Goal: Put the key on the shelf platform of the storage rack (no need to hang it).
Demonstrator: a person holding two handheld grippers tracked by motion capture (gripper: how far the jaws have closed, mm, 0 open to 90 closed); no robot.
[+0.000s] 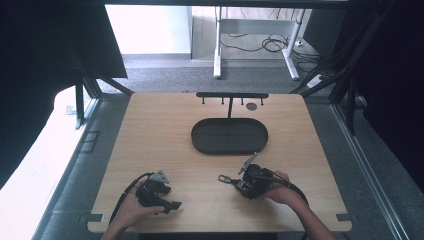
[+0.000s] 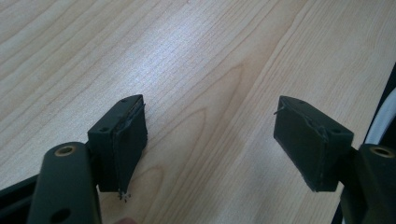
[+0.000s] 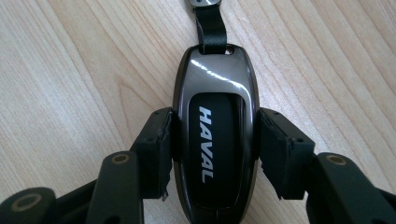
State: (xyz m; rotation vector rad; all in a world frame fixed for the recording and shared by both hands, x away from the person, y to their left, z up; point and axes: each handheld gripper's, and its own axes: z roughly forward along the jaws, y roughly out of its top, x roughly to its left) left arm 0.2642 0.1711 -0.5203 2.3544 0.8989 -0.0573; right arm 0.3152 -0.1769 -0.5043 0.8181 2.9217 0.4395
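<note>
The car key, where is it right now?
The car key lies on the table, clamped between the right tongs, near the black tray.

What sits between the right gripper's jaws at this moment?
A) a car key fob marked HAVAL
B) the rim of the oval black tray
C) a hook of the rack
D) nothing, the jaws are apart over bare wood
A: in the right gripper view the right gripper has a jaw pressed on each side of the key fob, whose face reads HAVAL, on the table.
</note>
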